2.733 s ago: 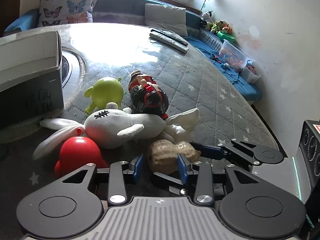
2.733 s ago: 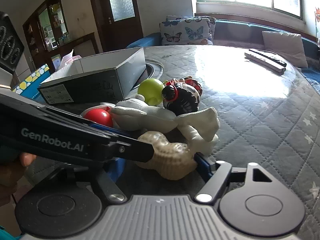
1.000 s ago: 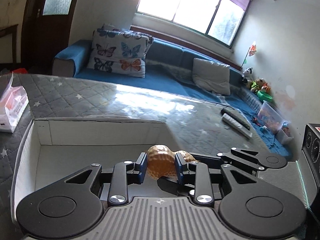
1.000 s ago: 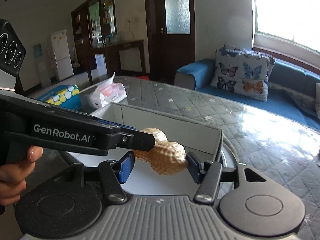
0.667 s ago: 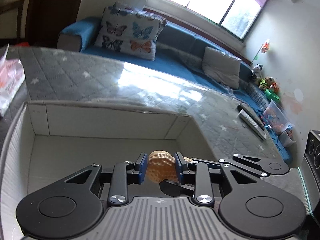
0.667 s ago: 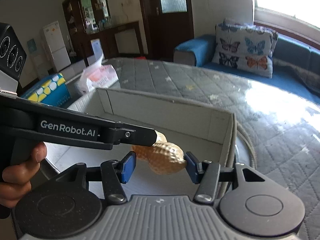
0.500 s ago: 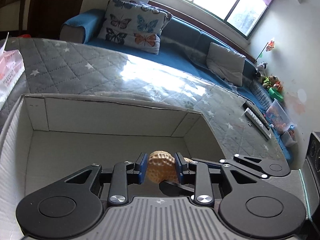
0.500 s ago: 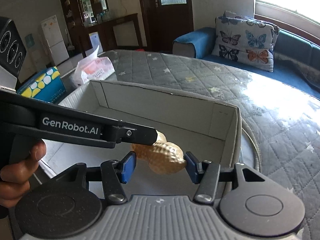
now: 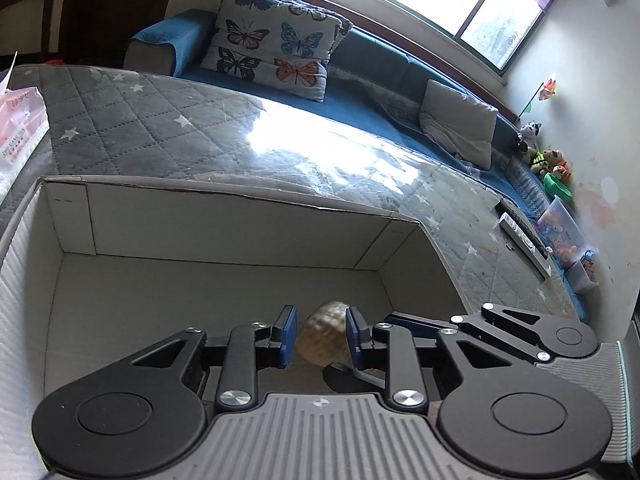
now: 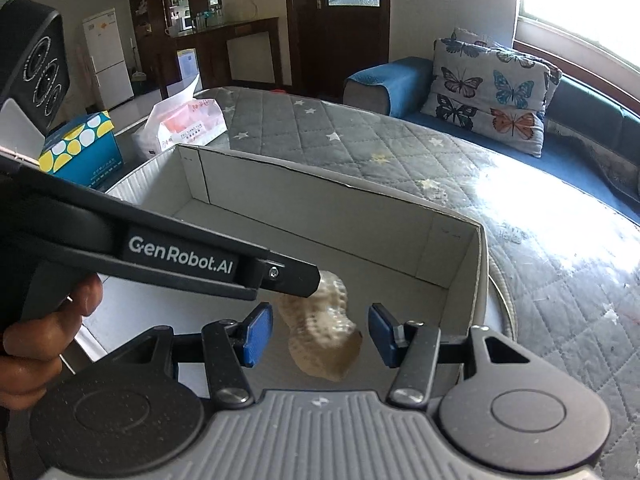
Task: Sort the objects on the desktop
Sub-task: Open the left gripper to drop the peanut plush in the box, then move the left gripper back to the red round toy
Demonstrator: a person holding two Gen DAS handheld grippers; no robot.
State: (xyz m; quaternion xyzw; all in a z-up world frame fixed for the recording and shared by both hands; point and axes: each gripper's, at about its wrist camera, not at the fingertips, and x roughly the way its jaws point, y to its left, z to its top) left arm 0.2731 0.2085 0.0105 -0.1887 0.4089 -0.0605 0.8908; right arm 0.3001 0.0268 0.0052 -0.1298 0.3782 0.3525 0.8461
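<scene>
My right claw (image 10: 320, 334) stood wide open, both blue pads clear of the peanut toy (image 10: 322, 332); half a second before, those pads had pinched it. The toy looked blurred and tilted between them, so I judged it was dropping into the box. My left claw (image 9: 318, 338) had also spread since then: its pads flanked the toy (image 9: 322, 340) with a narrow gap on the left side at least, and I could not tell whether the right pad touched it. From the right wrist view the tip of the left claw's finger (image 10: 296, 278) sat against the toy's upper lobe.

The peanut toy hung just above the floor of the white cardboard box (image 10: 344, 200), near the corner closest to me. I reckoned that made 1 object as good as sorted, and the next move would be to lift both claws clear and go back for another.

The left tool's arm (image 10: 180, 258) read "GenRobot.AI" in white. On the quilted grey worktop (image 10: 360, 136) behind the box lay a pink tissue pack (image 10: 186, 122) with red print too small to read, and beside it a teal box with yellow dots (image 10: 82, 150).
</scene>
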